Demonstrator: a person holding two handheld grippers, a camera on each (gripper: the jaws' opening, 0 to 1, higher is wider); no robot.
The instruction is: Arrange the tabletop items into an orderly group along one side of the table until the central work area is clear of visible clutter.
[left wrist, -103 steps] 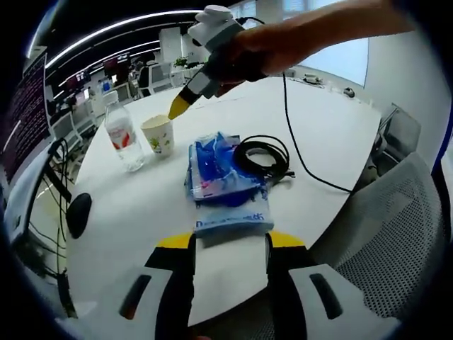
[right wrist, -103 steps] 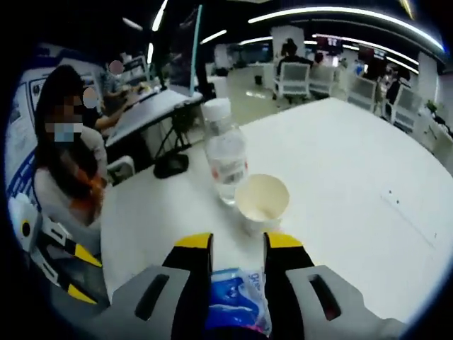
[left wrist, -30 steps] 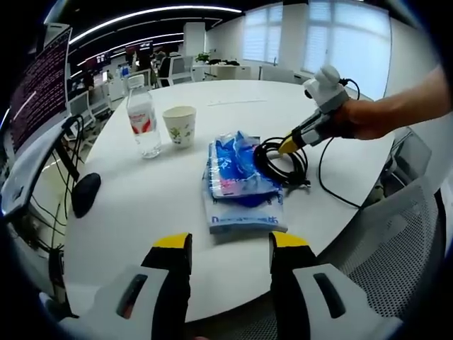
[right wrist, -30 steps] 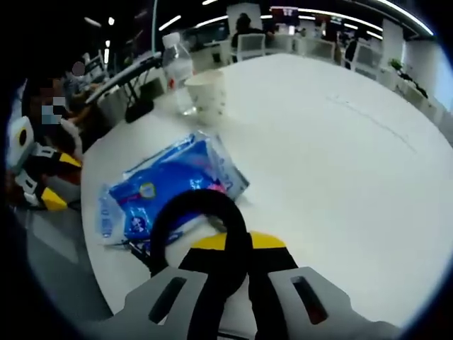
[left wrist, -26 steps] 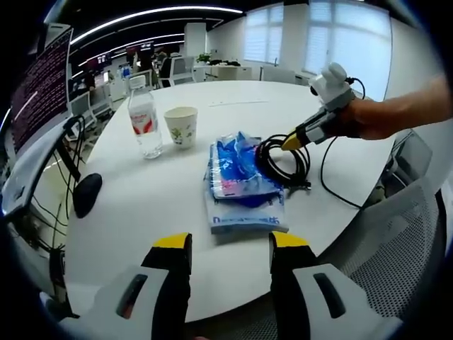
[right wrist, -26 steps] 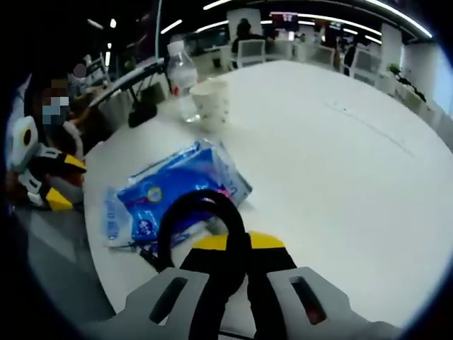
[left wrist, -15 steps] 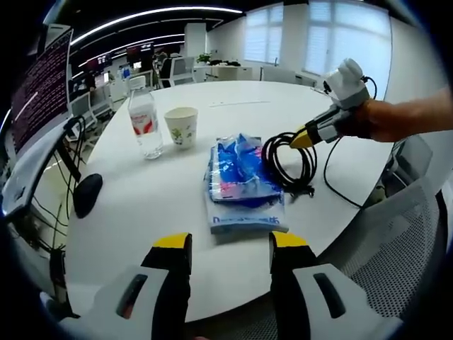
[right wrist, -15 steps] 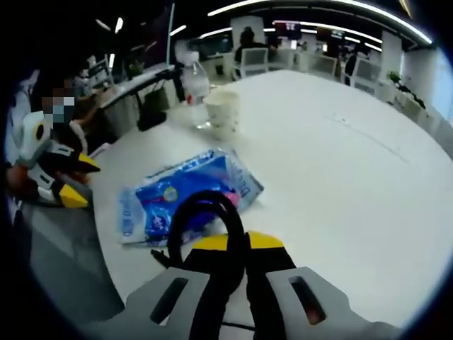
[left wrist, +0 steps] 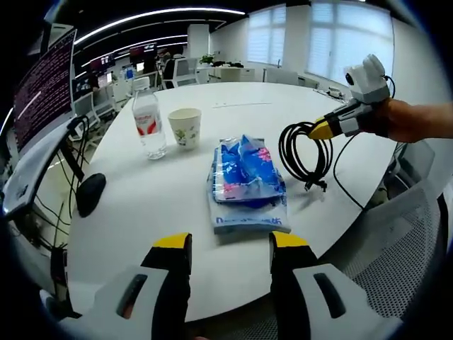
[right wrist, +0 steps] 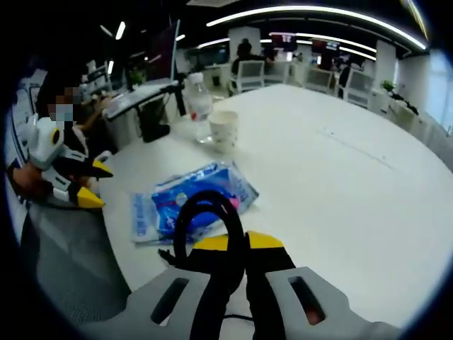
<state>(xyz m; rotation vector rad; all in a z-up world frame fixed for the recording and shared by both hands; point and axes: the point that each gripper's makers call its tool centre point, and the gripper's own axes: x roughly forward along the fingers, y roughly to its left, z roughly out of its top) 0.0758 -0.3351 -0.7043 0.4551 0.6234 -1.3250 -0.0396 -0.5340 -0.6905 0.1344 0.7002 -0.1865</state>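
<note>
On the round white table, a stack of blue packets lies in the middle. A water bottle and a paper cup stand beyond it. My right gripper comes in from the right, shut on a coiled black cable that hangs just above the table beside the packets. In the right gripper view the cable coil rises from between my shut right gripper, with the packets, cup and bottle behind. My left gripper is open over the near table edge.
A black mouse lies at the table's left edge near desk cables. A grey mesh chair stands at the lower right. A monitor stands at the left. The far half of the table is bare.
My right gripper has lifted the cable coil off the table and carried it to the right, away from the blue packets. My left gripper has stayed put.
</note>
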